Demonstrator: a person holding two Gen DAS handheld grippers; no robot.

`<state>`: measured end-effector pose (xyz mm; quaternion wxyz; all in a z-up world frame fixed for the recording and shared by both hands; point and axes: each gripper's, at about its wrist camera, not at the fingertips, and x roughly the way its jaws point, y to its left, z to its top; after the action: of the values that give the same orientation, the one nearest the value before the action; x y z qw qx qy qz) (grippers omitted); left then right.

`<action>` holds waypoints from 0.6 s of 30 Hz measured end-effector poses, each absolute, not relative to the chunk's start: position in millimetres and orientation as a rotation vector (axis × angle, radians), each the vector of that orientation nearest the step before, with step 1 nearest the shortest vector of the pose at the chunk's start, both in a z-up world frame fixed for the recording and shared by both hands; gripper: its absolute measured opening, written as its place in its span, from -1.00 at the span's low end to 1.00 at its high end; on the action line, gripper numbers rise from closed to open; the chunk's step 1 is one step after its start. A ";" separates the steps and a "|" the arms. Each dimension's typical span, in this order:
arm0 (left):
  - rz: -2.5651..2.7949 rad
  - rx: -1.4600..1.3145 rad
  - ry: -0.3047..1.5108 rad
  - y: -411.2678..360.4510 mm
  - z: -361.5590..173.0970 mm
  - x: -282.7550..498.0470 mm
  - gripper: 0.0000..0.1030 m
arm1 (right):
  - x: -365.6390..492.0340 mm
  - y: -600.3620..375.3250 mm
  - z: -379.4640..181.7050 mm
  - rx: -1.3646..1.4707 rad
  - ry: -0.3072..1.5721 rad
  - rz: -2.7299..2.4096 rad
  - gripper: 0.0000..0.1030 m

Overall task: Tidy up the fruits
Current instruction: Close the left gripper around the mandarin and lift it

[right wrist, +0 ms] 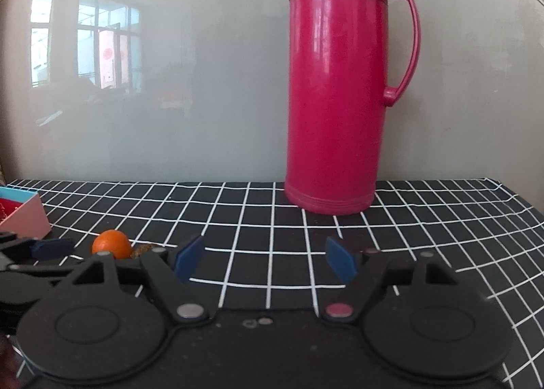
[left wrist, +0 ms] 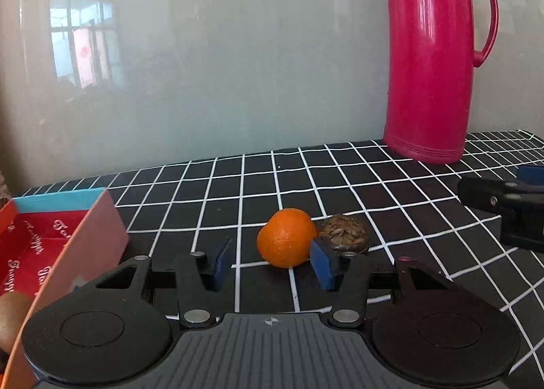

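orange [left wrist: 286, 237]: roundish, no clear axis | left hand-held gripper [left wrist: 272, 265]: unclamped | right [right wrist: 267, 258]: agape

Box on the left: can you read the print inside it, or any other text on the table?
Box: white script repeated on its red lining, seen sideways, too distorted to read.
Flask: no text visible.
Left tongs: a small round emblem on the body, no words.

The right gripper [right wrist: 267, 261] hangs open over the checked cloth [right wrist: 425, 219], the red flask [right wrist: 336, 100] standing beyond.
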<state>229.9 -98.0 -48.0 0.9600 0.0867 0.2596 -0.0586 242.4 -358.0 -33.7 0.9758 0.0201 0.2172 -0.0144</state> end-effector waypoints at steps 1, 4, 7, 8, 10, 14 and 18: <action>-0.123 0.173 0.531 -99.7 -48.1 232.4 -0.01 | 243.5 -358.1 -33.7 0.039 0.439 -0.028 0.51; -0.121 0.167 0.532 -102.8 -51.2 238.8 -0.01 | 245.6 -359.5 -35.8 0.036 0.448 -0.031 0.51; -0.124 0.166 0.525 -105.1 -52.8 242.8 -0.07 | 245.3 -362.0 -35.7 0.039 0.446 -0.035 0.51; -0.130 0.159 0.527 -106.6 -53.2 245.2 -0.20 | 245.6 -362.6 -35.7 0.038 0.445 -0.036 0.51; -0.127 0.165 0.530 -109.0 -53.6 246.7 -0.20 | 244.9 -363.6 -36.0 0.038 0.447 -0.037 0.51; -0.126 0.162 0.530 -110.8 -53.1 242.6 -0.21 | 242.0 -366.2 -34.3 0.035 0.441 -0.043 0.51; -0.138 0.179 0.510 -108.4 -42.4 227.2 -0.21 | 240.6 -365.8 -32.5 0.031 0.438 -0.048 0.51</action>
<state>227.2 -108.4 -42.4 0.9613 0.0882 0.2519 -0.0680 240.6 -365.8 -32.5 0.9757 0.0155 0.2174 -0.0236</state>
